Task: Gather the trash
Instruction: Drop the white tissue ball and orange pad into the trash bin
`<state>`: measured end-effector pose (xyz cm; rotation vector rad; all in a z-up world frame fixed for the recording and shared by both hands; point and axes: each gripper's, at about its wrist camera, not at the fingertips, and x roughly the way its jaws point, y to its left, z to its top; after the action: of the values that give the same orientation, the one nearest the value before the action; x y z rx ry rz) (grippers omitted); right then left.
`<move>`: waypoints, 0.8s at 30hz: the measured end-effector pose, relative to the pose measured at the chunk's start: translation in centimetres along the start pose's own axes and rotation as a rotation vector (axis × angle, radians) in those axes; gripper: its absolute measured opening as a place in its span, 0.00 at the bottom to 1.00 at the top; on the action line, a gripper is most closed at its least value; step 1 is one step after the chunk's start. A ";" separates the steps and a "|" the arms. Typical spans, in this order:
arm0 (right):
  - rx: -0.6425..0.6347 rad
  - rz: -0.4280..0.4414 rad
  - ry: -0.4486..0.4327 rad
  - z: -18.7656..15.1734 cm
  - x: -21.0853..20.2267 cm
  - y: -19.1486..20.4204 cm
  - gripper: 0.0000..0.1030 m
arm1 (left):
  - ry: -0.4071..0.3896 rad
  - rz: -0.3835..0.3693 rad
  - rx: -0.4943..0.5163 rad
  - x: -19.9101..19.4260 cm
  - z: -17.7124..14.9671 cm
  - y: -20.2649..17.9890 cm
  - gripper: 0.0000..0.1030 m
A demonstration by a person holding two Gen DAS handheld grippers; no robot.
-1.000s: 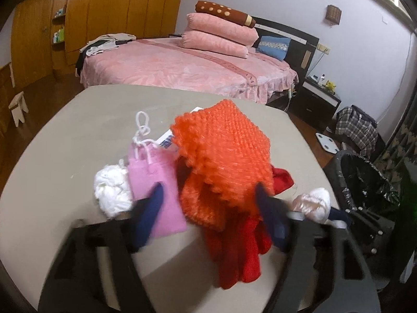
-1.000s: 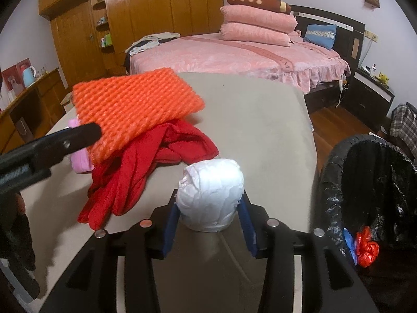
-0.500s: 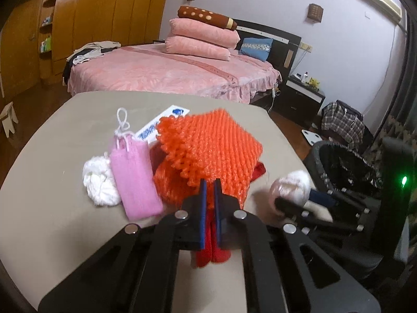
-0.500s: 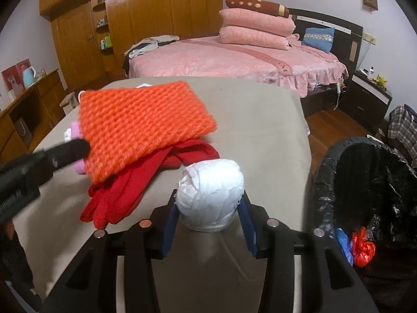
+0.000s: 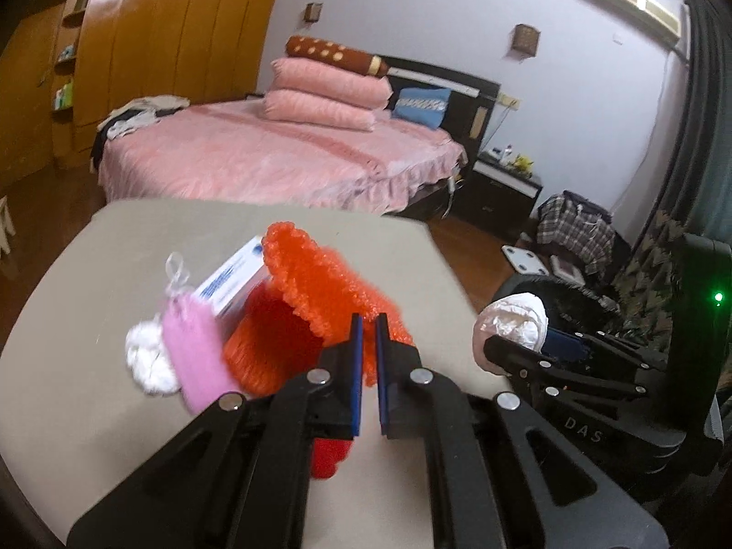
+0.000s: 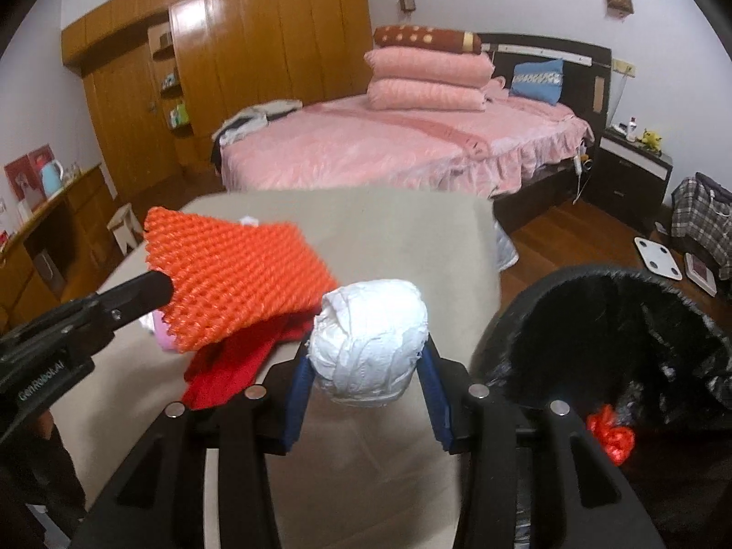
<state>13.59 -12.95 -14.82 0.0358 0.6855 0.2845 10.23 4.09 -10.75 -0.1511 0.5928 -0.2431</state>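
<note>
My left gripper (image 5: 368, 325) is shut on the near edge of an orange foam net (image 5: 320, 283), which hangs lifted above the table; the right wrist view shows the orange foam net (image 6: 238, 270) raised off the pile. My right gripper (image 6: 366, 357) is shut on a white crumpled wad (image 6: 370, 343) and holds it just above the table edge, beside the black-lined trash bin (image 6: 608, 320). The left wrist view catches the white wad (image 5: 512, 325) at the right. A red cloth (image 6: 233, 361) lies under the net.
On the beige table (image 5: 91, 274) lie a pink pouch (image 5: 196, 347), a small white wad (image 5: 146, 357) and a white-and-blue box (image 5: 233, 279). The bin holds red scrap (image 6: 610, 434). A pink bed (image 6: 389, 146) stands beyond the table.
The left jaws went from apart to shut on the orange net and lifted it off the red cloth. The right gripper rose with the white wad and drew nearer the bin.
</note>
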 end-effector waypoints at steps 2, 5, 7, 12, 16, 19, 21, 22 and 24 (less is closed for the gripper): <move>0.005 -0.007 -0.023 0.7 -0.9 -0.5 0.42 | -0.016 -0.020 0.010 -0.3 0.6 -1.0 0.04; 0.024 -0.022 -0.061 1.8 -2.5 -2.0 0.42 | -0.040 -0.056 0.034 -0.5 1.6 -2.7 0.04; 0.042 -0.038 -0.082 2.4 -3.6 -3.2 0.42 | -0.050 -0.082 0.046 -0.7 2.1 -3.9 0.04; 0.095 -0.089 -0.125 3.2 -6.3 -6.7 0.42 | -0.084 -0.163 0.085 -0.9 3.5 -7.8 0.04; 0.115 -0.147 -0.155 3.5 -8.3 -9.4 0.42 | -0.103 -0.241 0.127 -0.6 4.2 -11.5 0.04; 0.136 -0.196 -0.161 3.1 -9.4 -11.6 0.42 | -0.099 -0.300 0.155 0.3 4.3 -14.4 0.04; 0.155 -0.230 -0.160 2.6 -9.9 -13.2 0.42 | -0.089 -0.339 0.175 1.1 4.1 -16.7 0.04; 0.167 -0.249 -0.156 2.4 -10.2 -14.1 0.42 | -0.084 -0.355 0.187 1.6 3.9 -17.8 0.04; 0.187 -0.280 -0.150 1.8 -10.6 -15.5 0.42 | -0.067 -0.385 0.214 2.7 3.5 -19.8 0.04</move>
<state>10.73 -30.65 -8.83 0.1376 0.5576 -0.0515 10.73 -15.37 -5.15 -0.0646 0.4639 -0.6699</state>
